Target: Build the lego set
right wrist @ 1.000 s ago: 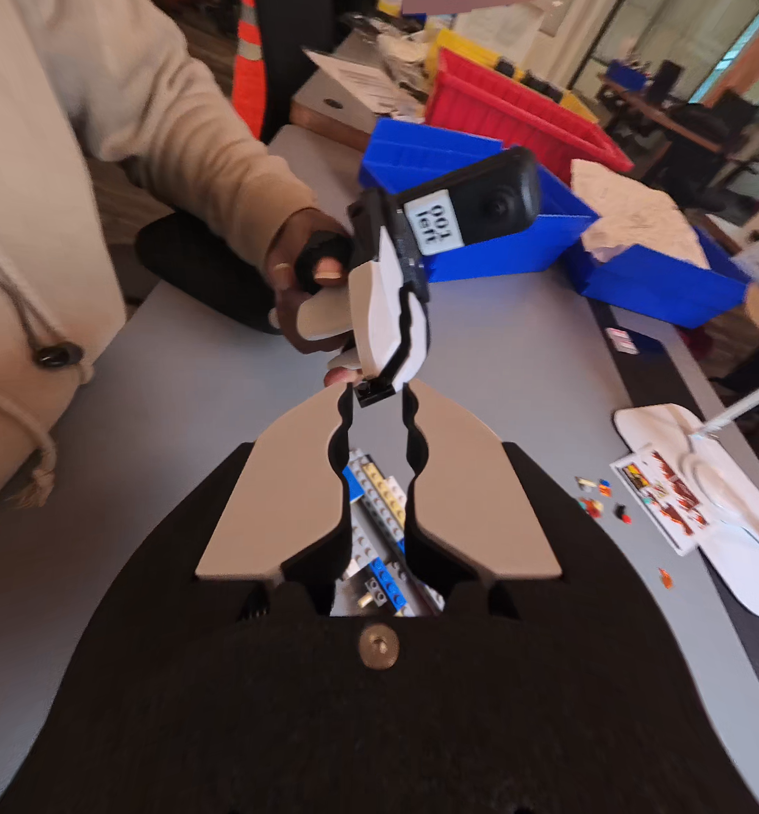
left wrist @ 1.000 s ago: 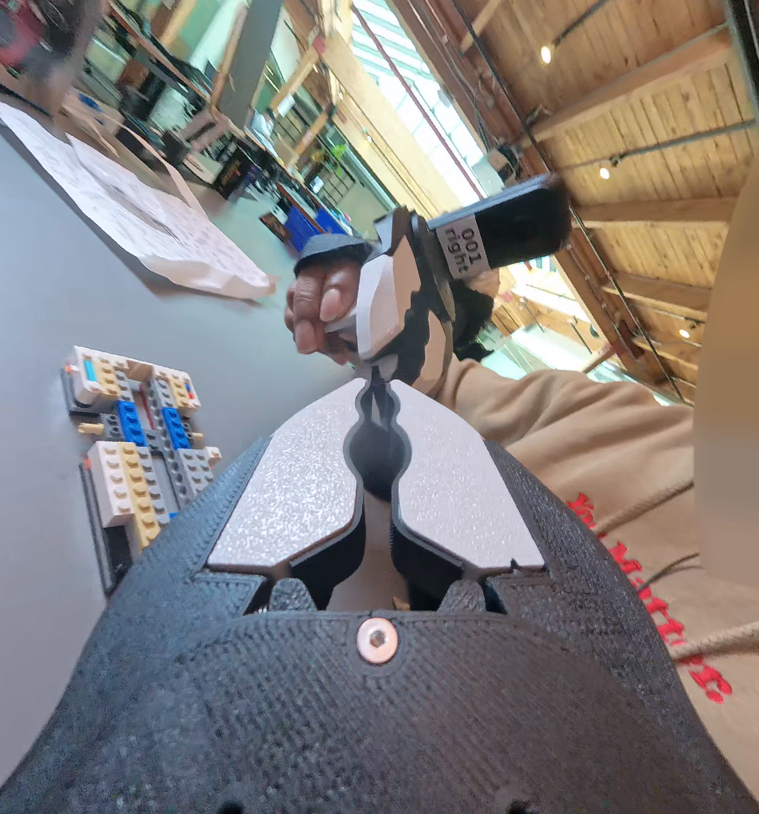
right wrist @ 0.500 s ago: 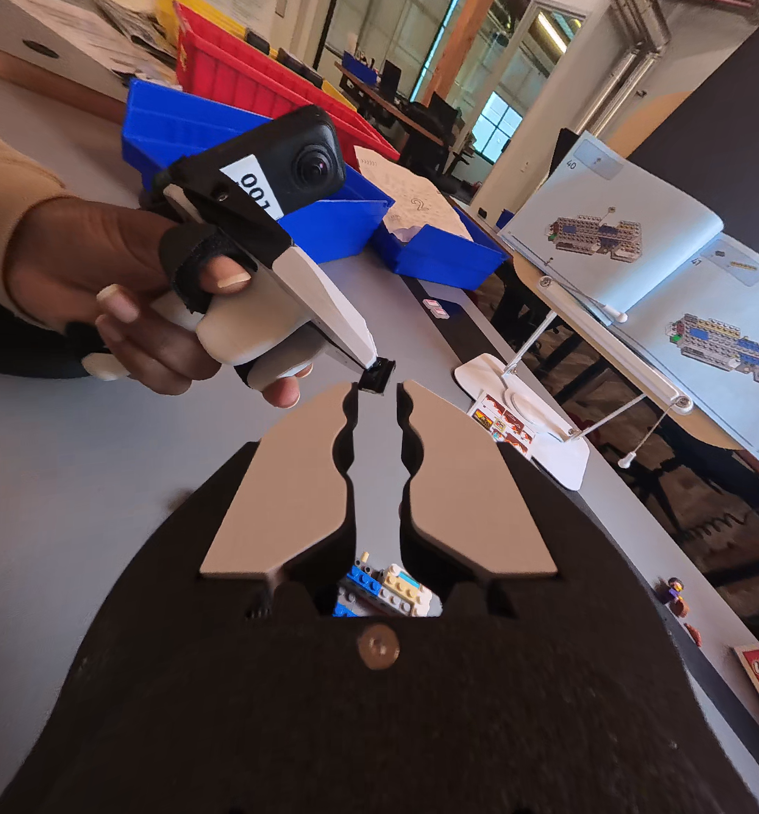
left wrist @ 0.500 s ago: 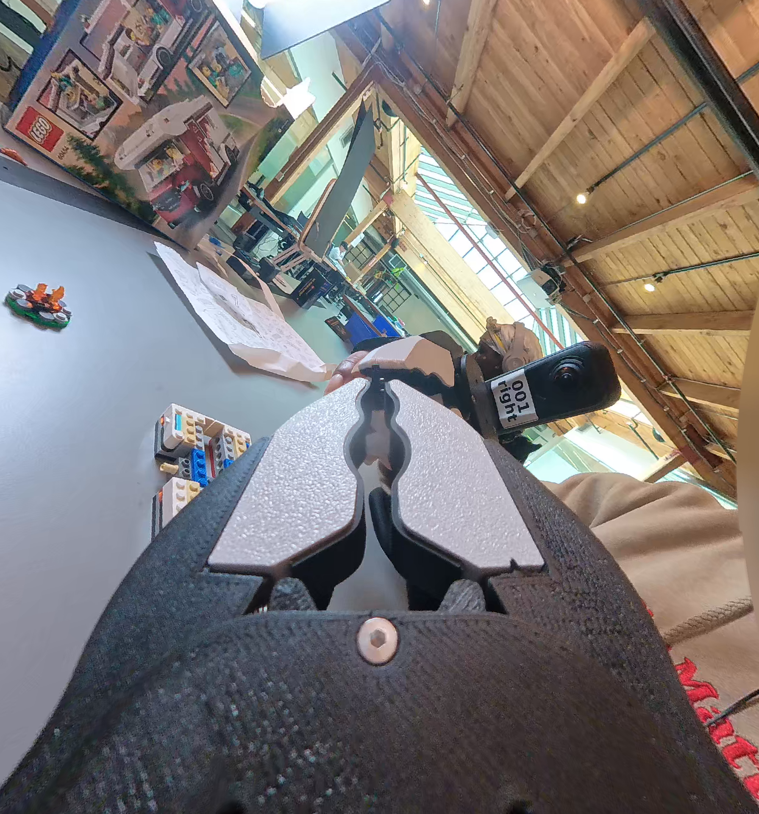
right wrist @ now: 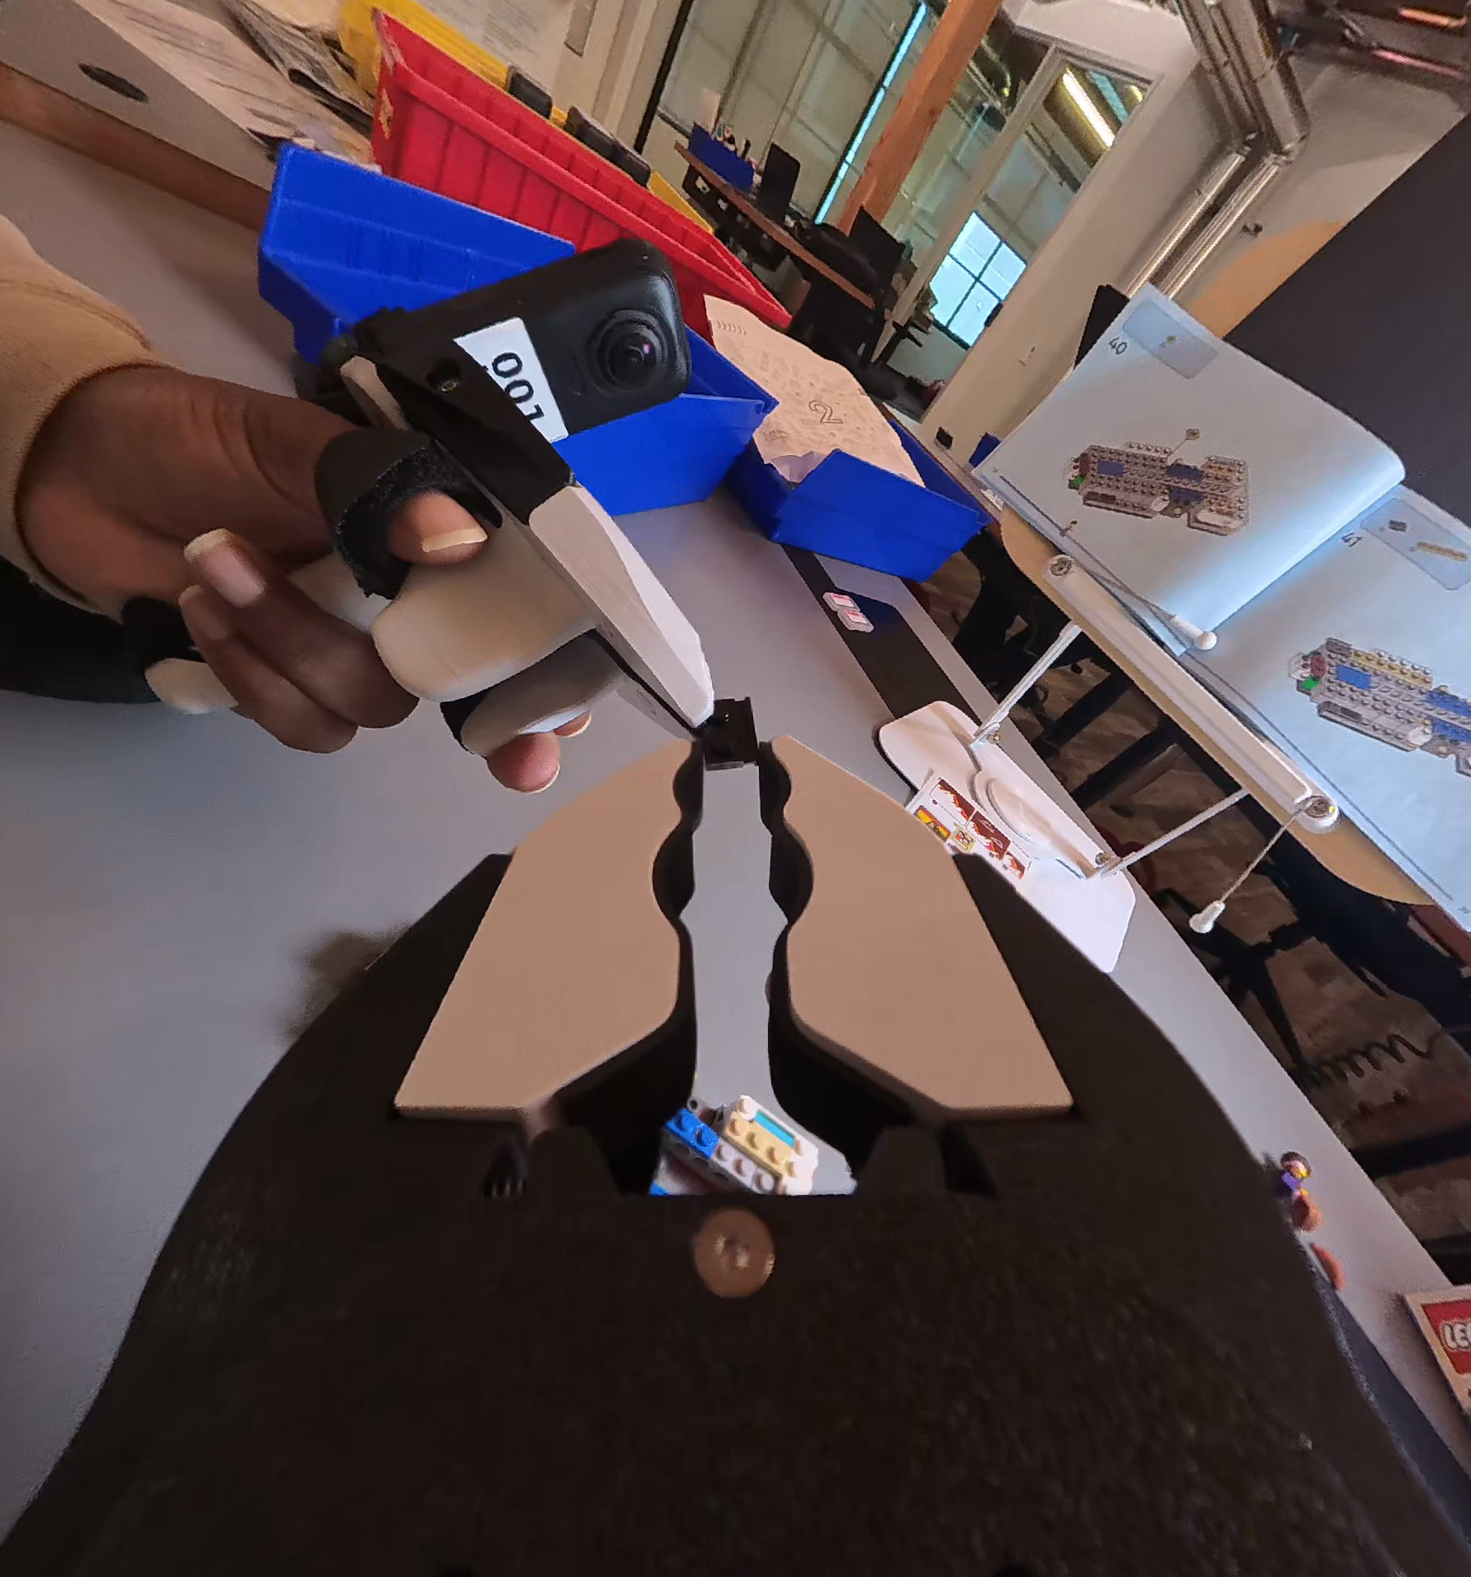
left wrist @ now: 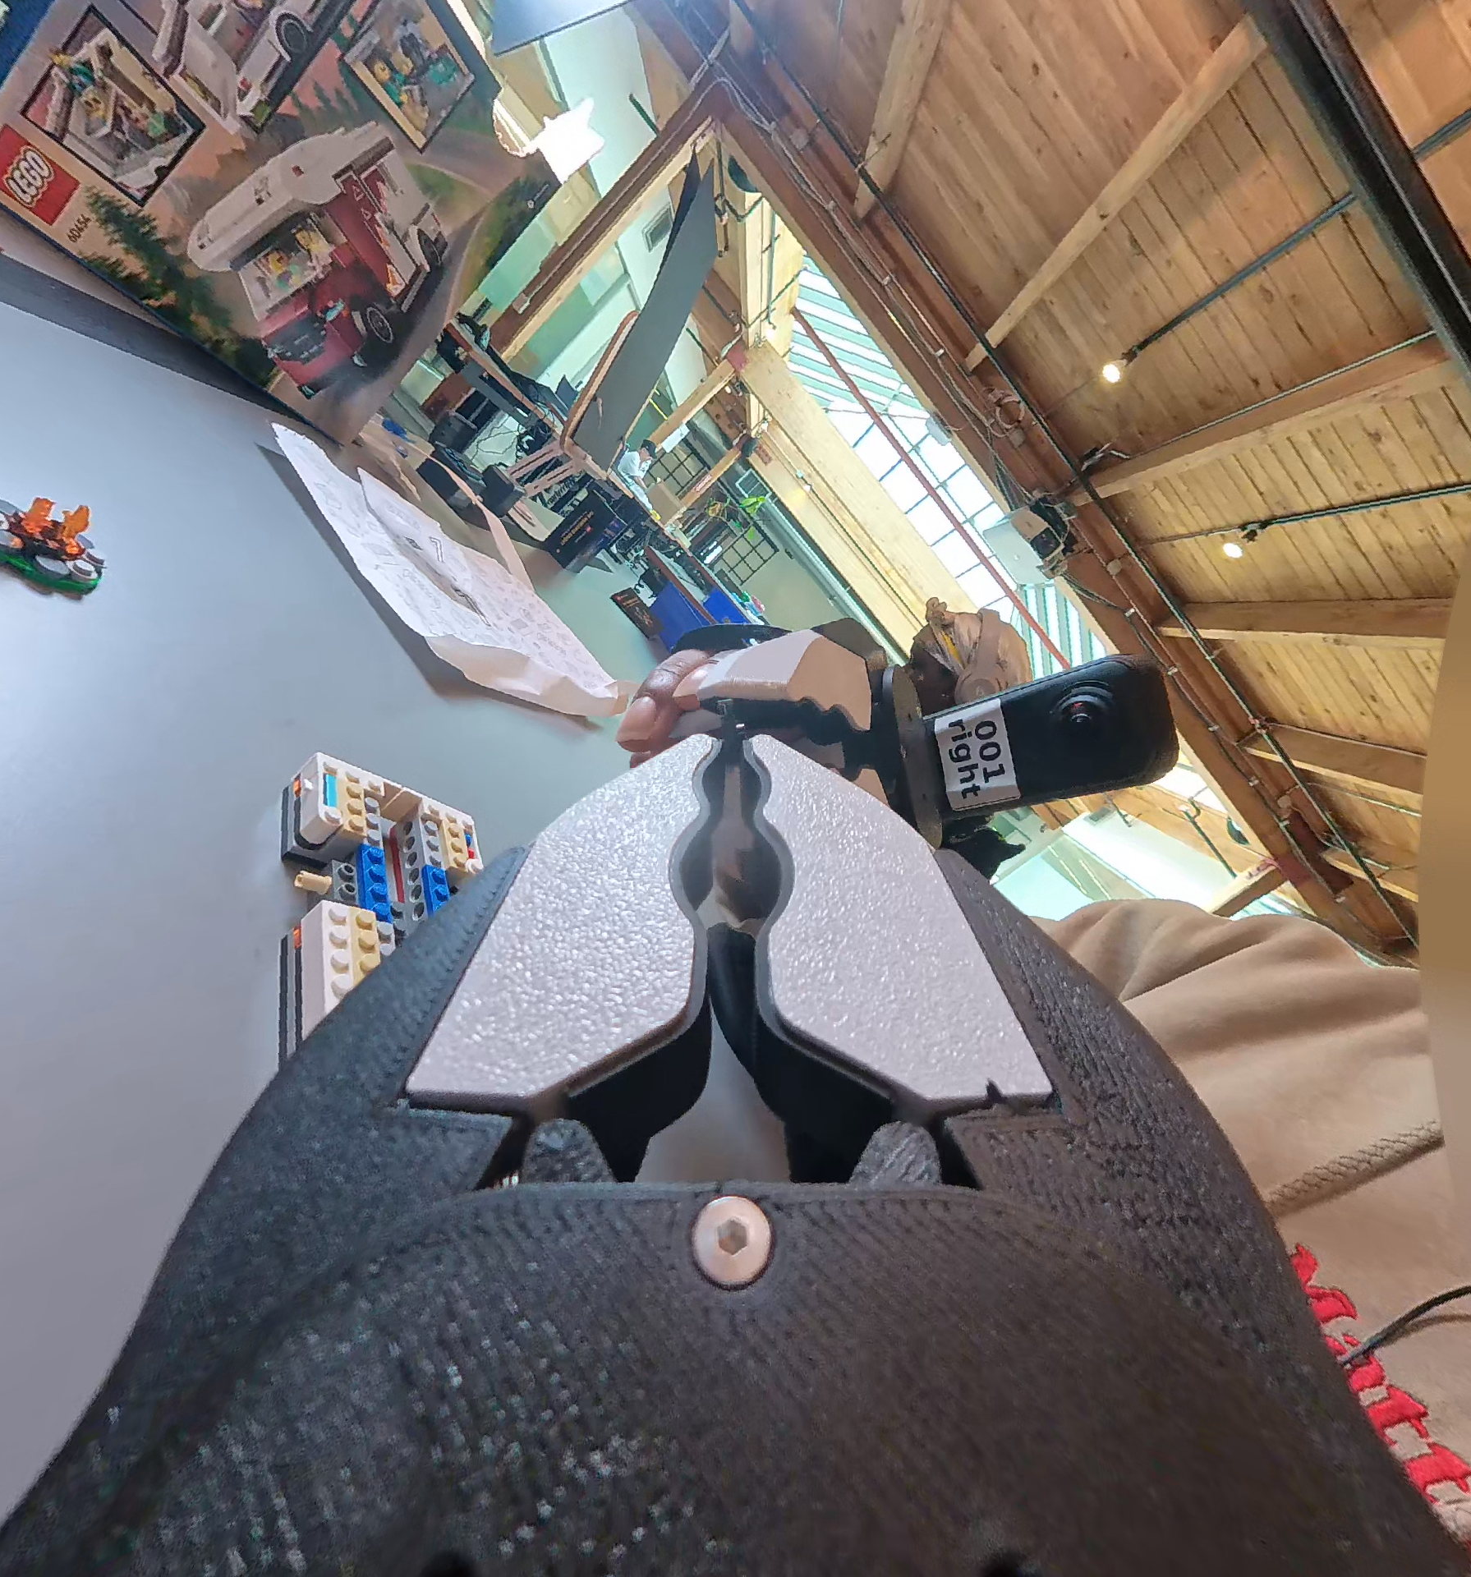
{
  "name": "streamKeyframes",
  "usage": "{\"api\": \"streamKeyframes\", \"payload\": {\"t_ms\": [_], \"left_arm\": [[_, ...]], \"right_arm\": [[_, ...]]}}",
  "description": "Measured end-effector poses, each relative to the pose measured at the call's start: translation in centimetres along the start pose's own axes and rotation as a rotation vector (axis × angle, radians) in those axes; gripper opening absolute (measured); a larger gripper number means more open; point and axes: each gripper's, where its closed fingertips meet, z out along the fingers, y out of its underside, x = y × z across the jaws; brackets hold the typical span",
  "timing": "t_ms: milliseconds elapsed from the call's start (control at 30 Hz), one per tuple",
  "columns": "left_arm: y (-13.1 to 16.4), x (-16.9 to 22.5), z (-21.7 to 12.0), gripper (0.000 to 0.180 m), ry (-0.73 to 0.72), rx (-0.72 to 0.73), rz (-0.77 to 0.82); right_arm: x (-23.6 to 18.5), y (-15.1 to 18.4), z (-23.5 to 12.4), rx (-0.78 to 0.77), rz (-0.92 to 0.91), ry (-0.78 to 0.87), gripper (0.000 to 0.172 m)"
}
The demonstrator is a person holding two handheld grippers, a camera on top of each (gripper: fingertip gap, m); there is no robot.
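Observation:
My left gripper (left wrist: 732, 741) is shut on a small black brick piece (left wrist: 732, 724), pinched at the very fingertips. In the right wrist view the left gripper's white finger (right wrist: 629, 614) comes in from the upper left with the black piece (right wrist: 730, 736) at its tip. My right gripper (right wrist: 730, 753) has its fingertips against both sides of that same piece. Both grippers are held above the grey table (left wrist: 117, 768). A partly built brick model (left wrist: 373, 845) in tan, grey and blue lies on the table below, and also shows under the right gripper (right wrist: 749, 1143).
Blue bins (right wrist: 424, 247) and a red bin (right wrist: 527, 145) stand at the back. An open instruction booklet (right wrist: 1227, 478) rests on a stand at the right, with a sticker sheet (right wrist: 971, 828) by its base. A toy box (left wrist: 203, 171), printed paper (left wrist: 459, 589) and a small campfire build (left wrist: 36, 542) lie to the left. Left and right tips are no more than a few centimetres apart.
Both grippers have tilted and drawn together. The right gripper's fingers have narrowed step by step and now close on the black piece that the left gripper has held throughout.

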Motion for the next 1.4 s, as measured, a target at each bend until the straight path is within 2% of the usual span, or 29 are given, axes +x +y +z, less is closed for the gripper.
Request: {"api": "streamKeyframes", "payload": {"t_ms": [167,200,267,400,600,633,1400], "left_arm": [[0.4,-0.1,0.0,0.004,-0.026,-0.049,0.090],[0.4,-0.2,-0.1,0.009,-0.038,-0.062,0.133],[0.3,-0.4,-0.4,0.017,-0.073,-0.098,0.243],[0.8,-0.9,-1.0,0.016,-0.116,-0.209,0.372],[4.5,-2.6,-1.1,0.015,-0.136,-0.418,0.372],[4.9,-2.7,-1.1,0.010,-0.135,-0.441,0.381],[5.6,-3.8,-1.9,0.003,-0.129,-0.499,0.256]], "right_arm": [[-0.3,0.4,-0.2,-0.005,0.004,-0.059,0.012],[-0.4,0.5,-0.4,-0.009,0.014,-0.085,0.012],[-0.8,0.9,-0.8,-0.014,0.031,-0.162,0.012],[-3.1,1.8,-1.9,-0.011,0.047,-0.362,0.012],[-5.9,3.3,-1.1,-0.074,0.004,-0.475,0.012],[-6.1,3.7,-1.0,-0.091,-0.013,-0.483,0.012],[-6.0,4.9,0.1,-0.134,-0.087,-0.548,0.012]]}}
